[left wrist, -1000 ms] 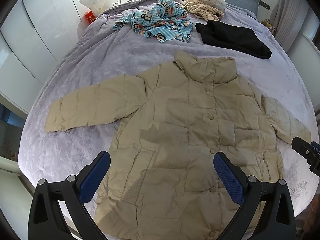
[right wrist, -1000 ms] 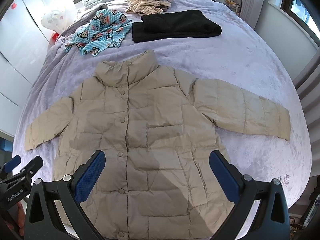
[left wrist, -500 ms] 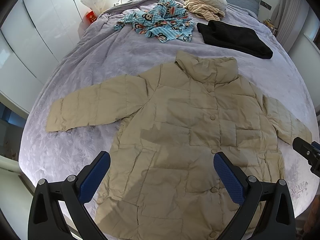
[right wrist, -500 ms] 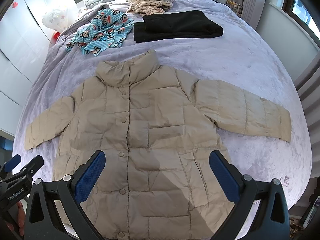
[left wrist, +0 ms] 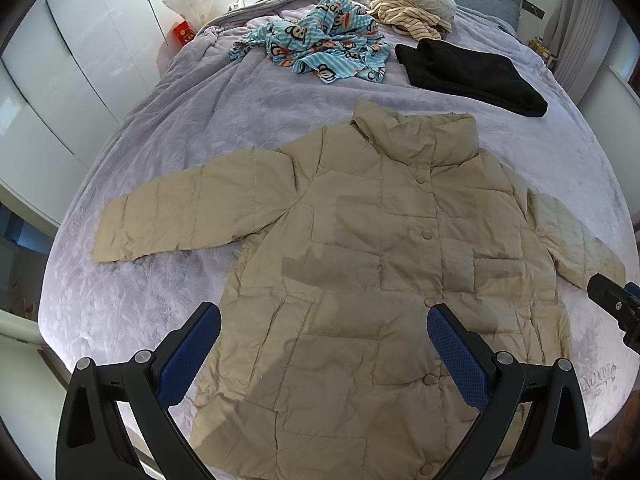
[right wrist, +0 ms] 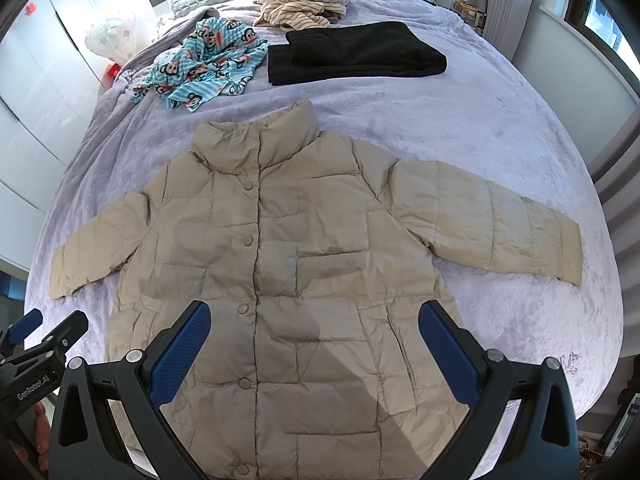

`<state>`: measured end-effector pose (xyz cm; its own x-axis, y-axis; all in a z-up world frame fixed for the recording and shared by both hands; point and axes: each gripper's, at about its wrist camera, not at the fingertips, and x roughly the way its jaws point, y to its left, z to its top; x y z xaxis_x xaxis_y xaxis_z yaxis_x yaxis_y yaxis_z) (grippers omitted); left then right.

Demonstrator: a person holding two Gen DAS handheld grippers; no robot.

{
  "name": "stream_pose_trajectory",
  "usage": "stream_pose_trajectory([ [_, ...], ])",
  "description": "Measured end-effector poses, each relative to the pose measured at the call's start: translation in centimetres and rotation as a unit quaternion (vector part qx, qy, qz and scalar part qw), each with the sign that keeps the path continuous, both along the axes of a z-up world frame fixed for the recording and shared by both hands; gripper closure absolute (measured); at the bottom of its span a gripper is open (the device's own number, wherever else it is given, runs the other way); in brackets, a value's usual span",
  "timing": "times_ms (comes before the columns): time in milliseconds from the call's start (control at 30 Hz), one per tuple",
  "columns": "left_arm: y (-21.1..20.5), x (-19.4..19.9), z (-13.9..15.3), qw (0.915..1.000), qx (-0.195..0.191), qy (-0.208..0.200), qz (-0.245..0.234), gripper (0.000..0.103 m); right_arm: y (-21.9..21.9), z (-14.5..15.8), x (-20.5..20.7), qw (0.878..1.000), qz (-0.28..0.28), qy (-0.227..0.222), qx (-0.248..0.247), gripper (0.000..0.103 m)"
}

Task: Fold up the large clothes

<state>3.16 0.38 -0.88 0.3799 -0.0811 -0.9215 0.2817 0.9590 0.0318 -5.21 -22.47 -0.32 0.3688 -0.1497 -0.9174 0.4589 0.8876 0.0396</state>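
Note:
A beige quilted puffer jacket [left wrist: 380,248] lies flat and buttoned on the lilac bedspread [left wrist: 200,132], collar away from me, both sleeves spread out to the sides. It also shows in the right wrist view [right wrist: 280,248]. My left gripper [left wrist: 324,344] is open and empty, hovering above the jacket's lower left part. My right gripper [right wrist: 314,340] is open and empty above the jacket's lower middle. The right gripper's tip shows at the right edge of the left wrist view [left wrist: 616,308]; the left gripper shows at the lower left of the right wrist view [right wrist: 36,344].
Beyond the jacket lie a blue cartoon-print garment [left wrist: 320,48], a folded black garment [left wrist: 472,76], and a striped cloth with a white cushion [left wrist: 416,4] by the grey headboard. White wardrobe doors [left wrist: 60,80] stand left of the bed. A wall and window [right wrist: 592,20] are at right.
Both grippers have drifted slightly back toward the near edge of the bed, so the jacket sits a little higher in view. Both jaws stay open; the jacket has not moved.

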Motion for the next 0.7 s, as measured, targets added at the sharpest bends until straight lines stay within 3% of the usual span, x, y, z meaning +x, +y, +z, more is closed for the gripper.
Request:
stream_pose_trajectory([
  [700, 0.27, 0.06, -0.12, 1.0000, 0.001, 0.000, 0.000, 0.000, 0.08, -0.08, 0.05, 1.000, 0.001, 0.001, 0.000, 0.000],
])
